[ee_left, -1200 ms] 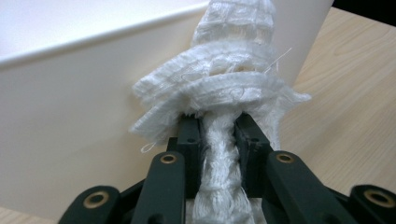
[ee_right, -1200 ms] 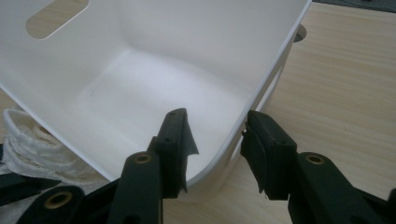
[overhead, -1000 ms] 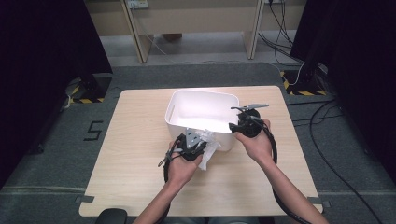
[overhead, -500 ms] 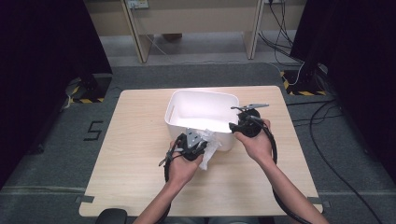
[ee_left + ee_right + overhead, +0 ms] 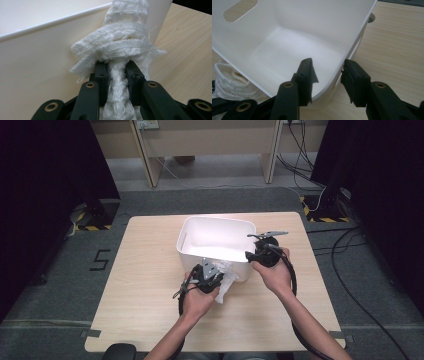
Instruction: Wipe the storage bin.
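A white plastic bin point(image 5: 215, 220) stands in the middle of the wooden table point(image 5: 145, 270). My left gripper point(image 5: 212, 272) is at the bin's near wall, shut on a crumpled white woven cloth point(image 5: 226, 276). In the left gripper view the cloth point(image 5: 117, 45) bunches above my left gripper point(image 5: 117, 67) and lies against the bin's outer wall point(image 5: 37, 62). My right gripper point(image 5: 252, 255) is at the bin's near right corner. In the right gripper view my right gripper point(image 5: 327, 66) straddles the bin's wall point(image 5: 294, 40), one jaw inside and one outside, closed on it. The cloth point(image 5: 229, 77) shows at the lower left.
The bin has a slot handle point(image 5: 239, 10) in its far wall and nothing inside. Bare tabletop lies to the left and front. Cables point(image 5: 345, 270) trail on the grey floor at the right, and a desk's legs point(image 5: 145, 155) stand behind.
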`<control>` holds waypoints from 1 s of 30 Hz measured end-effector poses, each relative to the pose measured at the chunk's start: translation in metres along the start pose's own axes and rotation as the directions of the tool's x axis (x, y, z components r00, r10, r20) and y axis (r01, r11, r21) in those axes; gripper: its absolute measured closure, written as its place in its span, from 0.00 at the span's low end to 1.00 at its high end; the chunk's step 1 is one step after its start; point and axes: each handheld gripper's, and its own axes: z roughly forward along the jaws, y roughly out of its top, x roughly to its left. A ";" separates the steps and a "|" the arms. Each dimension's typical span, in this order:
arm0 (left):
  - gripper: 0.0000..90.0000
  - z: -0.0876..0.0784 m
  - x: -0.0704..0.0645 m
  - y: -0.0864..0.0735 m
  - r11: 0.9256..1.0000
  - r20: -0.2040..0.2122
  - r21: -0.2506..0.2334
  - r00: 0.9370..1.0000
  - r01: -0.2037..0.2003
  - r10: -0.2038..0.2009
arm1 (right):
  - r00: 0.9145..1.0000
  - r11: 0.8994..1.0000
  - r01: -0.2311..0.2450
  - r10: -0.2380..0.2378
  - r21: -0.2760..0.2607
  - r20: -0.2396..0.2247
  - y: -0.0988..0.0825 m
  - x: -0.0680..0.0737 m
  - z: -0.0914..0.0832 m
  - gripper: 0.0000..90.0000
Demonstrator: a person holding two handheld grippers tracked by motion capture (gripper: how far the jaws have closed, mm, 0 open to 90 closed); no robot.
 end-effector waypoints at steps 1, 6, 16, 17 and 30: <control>0.83 0.001 -0.001 -0.001 1.000 0.000 0.002 1.000 -0.001 0.001 | 1.000 1.000 -0.001 0.001 0.000 -0.001 0.000 0.000 0.000 0.67; 0.83 0.004 -0.002 -0.004 1.000 0.002 0.013 1.000 0.001 -0.001 | 1.000 1.000 -0.001 0.001 -0.001 0.001 0.000 0.000 0.000 0.67; 0.83 0.012 -0.004 -0.010 0.999 0.007 0.038 1.000 -0.002 0.002 | 1.000 1.000 0.002 -0.002 -0.004 0.001 0.000 0.001 0.000 0.67; 0.83 0.013 -0.005 -0.011 0.999 0.007 0.039 1.000 0.001 -0.001 | 1.000 1.000 0.005 -0.005 -0.004 0.001 0.000 0.001 0.000 0.67; 0.83 0.023 -0.006 -0.020 0.997 0.013 0.074 1.000 -0.006 0.005 | 1.000 1.000 0.009 -0.009 -0.003 0.004 -0.001 0.003 0.000 0.66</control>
